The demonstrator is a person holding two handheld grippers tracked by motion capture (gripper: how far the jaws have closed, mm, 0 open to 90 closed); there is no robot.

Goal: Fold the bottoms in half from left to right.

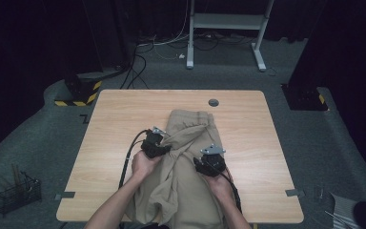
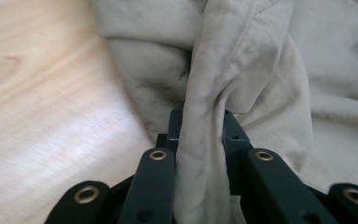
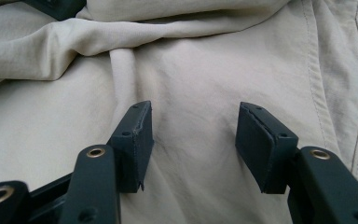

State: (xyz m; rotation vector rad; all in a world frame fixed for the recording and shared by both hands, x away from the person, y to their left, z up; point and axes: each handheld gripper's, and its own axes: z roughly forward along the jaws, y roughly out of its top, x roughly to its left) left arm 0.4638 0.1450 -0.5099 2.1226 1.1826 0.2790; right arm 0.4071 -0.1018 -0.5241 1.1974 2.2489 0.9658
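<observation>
Mid-fold: beige trousers [image 1: 186,162] spread on wooden surface [image 1: 114,124]; left gripper [image 2: 200,126] fingers pinching bunched fabric, right gripper [image 3: 193,140] fingers wide above cloth. Next, probably right-side grasp.

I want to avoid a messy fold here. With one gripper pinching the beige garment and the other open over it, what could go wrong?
The left gripper is shut on a bunched ridge of the beige garment, so pulling may drag several layers and twist it. The right gripper is open above flat cloth and holds nothing down, so the garment may slide. Its near end hangs over the table edge and could slip off.
</observation>
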